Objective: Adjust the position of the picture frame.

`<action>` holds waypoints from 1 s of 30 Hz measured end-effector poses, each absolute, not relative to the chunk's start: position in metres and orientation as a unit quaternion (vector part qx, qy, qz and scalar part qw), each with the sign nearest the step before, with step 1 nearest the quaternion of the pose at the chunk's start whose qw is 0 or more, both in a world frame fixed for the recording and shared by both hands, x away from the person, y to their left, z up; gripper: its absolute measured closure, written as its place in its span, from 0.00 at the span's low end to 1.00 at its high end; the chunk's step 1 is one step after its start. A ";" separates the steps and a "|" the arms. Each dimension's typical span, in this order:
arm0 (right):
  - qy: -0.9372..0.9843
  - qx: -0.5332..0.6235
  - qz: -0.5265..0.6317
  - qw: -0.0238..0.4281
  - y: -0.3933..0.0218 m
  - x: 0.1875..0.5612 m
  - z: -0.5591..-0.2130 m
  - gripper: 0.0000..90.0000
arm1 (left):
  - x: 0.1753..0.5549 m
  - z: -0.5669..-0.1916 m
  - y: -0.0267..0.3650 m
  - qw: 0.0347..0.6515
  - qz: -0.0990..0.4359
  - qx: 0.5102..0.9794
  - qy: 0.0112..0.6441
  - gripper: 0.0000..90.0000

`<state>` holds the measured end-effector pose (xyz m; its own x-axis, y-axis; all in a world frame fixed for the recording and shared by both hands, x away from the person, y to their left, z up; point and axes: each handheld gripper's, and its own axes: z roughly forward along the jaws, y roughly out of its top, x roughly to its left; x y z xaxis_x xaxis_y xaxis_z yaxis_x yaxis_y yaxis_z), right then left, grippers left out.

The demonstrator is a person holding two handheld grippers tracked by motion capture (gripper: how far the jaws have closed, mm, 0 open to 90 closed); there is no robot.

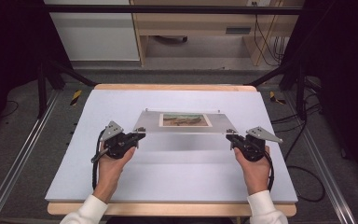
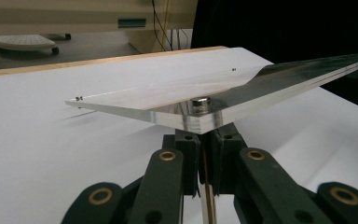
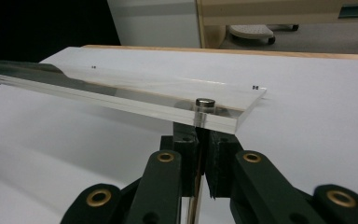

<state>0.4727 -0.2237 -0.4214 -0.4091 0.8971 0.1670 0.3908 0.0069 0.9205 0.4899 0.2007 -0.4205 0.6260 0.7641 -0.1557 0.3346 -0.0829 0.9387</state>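
Note:
A clear acrylic photo frame with a small landscape picture in it hangs level just above the white table sheet. My left gripper is shut at its near left corner, my right gripper at its near right corner. In the left gripper view the jaws meet tight right under the panel's corner, below a round metal stud. The right gripper view matches: jaws pressed together beneath the corner stud of the panel. What exactly the pads pinch is hidden under the panel.
The sheet lies on a wooden table whose far edge shows behind the frame. Metal rails run along both sides, and cables lie on the floor at the right. Cabinets stand beyond the table.

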 end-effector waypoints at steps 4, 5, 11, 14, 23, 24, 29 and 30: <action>0.663 0.486 0.513 0.247 -0.224 0.472 -0.423 0.94 | 0.489 -0.421 0.201 0.555 0.194 0.710 0.387 0.92; 0.664 0.484 0.512 0.248 -0.224 0.472 -0.424 0.94 | 0.489 -0.422 0.201 0.556 0.194 0.709 0.387 0.92; 0.665 0.483 0.512 0.249 -0.221 0.473 -0.425 0.93 | 0.489 -0.424 0.204 0.558 0.196 0.706 0.388 0.92; 0.667 0.483 0.510 0.249 -0.218 0.473 -0.427 0.93 | 0.490 -0.425 0.208 0.558 0.197 0.706 0.389 0.92; 0.671 0.484 0.506 0.245 -0.212 0.470 -0.433 0.93 | 0.487 -0.433 0.211 0.549 0.197 0.711 0.393 0.92; 0.670 0.485 0.506 0.245 -0.212 0.469 -0.433 0.93 | 0.487 -0.435 0.212 0.545 0.195 0.713 0.395 0.91; 0.674 0.489 0.498 0.242 -0.209 0.465 -0.436 0.94 | 0.482 -0.441 0.213 0.532 0.194 0.720 0.402 0.91; 0.676 0.490 0.496 0.241 -0.209 0.464 -0.437 0.94 | 0.481 -0.443 0.212 0.530 0.195 0.721 0.401 0.92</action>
